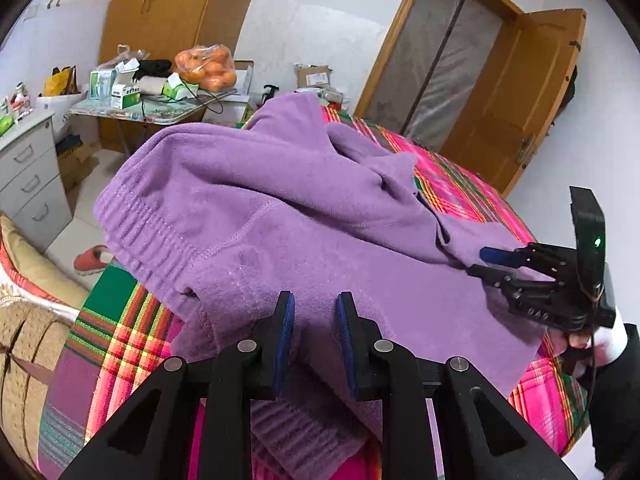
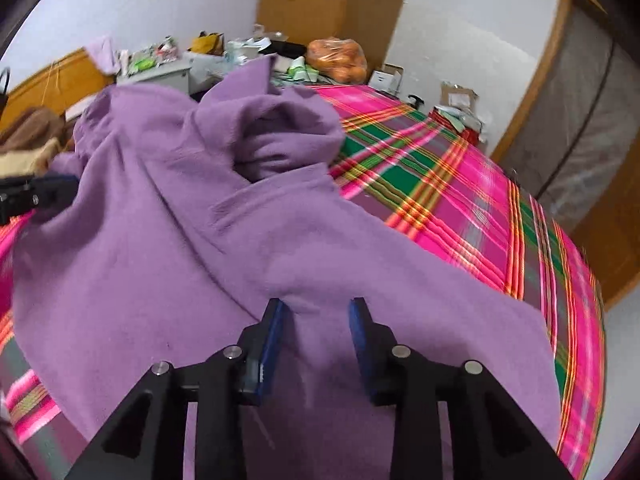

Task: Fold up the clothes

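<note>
Purple fleece garment (image 1: 280, 208) rumpled, plaid bedspread (image 2: 460, 200) bare rightward, edges perhaps overhanging

Both wrist cams close, angled down over purple garment (image 1: 304, 216); shared: garment, plaid bedspread (image 2: 460, 200), cluttered far table (image 1: 168, 114).

1 purple fleece garment (image 1: 280, 216), 1 plaid bedsheet (image 2: 460, 200), 2 grippers, left (image 1: 315, 308) and right (image 2: 318, 312), 1 bag of oranges (image 1: 208, 66), 3 drawers (image 1: 28, 184), 1 red slipper (image 1: 94, 258), maybe 1 more hidden
</note>
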The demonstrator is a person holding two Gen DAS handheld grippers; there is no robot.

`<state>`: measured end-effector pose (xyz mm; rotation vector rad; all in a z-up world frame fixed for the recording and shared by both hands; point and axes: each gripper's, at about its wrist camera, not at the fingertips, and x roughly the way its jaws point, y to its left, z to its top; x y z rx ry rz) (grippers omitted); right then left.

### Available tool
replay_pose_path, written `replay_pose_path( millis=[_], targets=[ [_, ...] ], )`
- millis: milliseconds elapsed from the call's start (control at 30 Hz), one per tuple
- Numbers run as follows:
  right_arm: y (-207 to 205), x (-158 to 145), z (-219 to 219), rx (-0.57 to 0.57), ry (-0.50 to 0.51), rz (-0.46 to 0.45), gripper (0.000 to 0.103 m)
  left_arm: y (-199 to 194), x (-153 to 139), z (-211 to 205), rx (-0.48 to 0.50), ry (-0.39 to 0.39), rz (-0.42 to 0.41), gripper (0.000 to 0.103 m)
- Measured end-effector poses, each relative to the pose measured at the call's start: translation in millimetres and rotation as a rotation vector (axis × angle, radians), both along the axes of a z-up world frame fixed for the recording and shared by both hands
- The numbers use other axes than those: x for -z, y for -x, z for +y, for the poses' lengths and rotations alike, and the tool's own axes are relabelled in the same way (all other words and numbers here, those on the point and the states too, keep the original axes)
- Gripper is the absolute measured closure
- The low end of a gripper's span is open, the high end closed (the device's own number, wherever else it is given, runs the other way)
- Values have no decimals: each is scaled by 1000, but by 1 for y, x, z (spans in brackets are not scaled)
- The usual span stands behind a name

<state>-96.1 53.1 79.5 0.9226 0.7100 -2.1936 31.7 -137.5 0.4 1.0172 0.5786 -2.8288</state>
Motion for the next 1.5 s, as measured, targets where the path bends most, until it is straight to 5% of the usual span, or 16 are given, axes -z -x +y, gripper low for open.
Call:
replay_pose_path(
  millis=[467, 533, 700, 800, 900, 1167, 1333, 1500],
  targets=[
    [-19, 4, -36, -96, -34, 117, 66, 4, 5, -4, 12, -39, -22, 80],
    [-14, 0, -34, -72, 4, 93, 96, 4, 5, -4, 13, -45, -21, 80],
    [-11, -22, -4, -15, 116, 76, 99, 4, 6, -4, 16, -50, -21, 80],
    [0, -44, 33, 88, 223, 83, 99, 3, 6, -4, 18, -54, -20, 80],
    [16, -76, 107, 301, 388, 112, 99, 3, 5, -4, 18, -53, -19, 80],
    [13, -128, 303, 774, 637, 208, 99, 3, 4, -3, 12, -40, -22, 80],
    [-17, -145, 395, 975, 727, 282, 99, 0, -5, 3, 0, -15, -8, 80],
    [-43, -138, 451, 1130, 665, 321, 99, -14, -23, 0, -8, -9, 31, 80]
  ],
)
